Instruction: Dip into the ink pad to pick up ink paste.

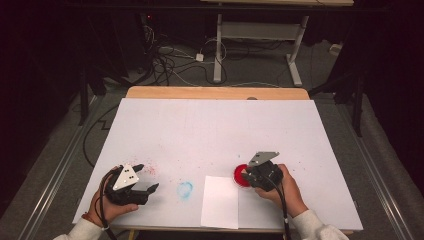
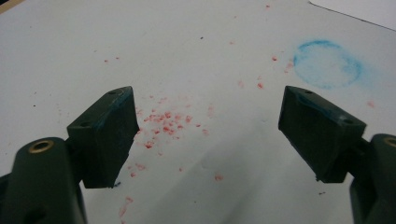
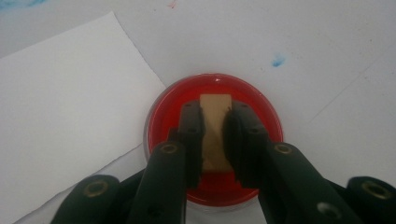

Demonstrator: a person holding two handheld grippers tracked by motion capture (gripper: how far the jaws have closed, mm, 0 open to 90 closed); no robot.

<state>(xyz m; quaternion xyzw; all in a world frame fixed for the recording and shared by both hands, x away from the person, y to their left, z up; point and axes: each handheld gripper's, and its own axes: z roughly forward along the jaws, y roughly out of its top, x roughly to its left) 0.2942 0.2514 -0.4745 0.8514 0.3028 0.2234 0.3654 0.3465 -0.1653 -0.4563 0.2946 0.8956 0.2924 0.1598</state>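
White table (image 1: 215,125) carries red specks (image 2: 166,122) and a blue ring (image 2: 328,64). Left gripper (image 2: 208,128) stands wide apart. Right gripper (image 3: 215,128) clamps a tan block (image 3: 215,119) over the red dish (image 3: 266,119), beside the paper sheet (image 3: 70,102).

Beside your round dish of red liquid (image 3: 212,140) lies a plain white paper sheet (image 1: 220,201); left of that sheet, a pale blue ring stain (image 2: 328,64) and scattered red specks (image 2: 166,122) mark the white tabletop (image 1: 215,130).
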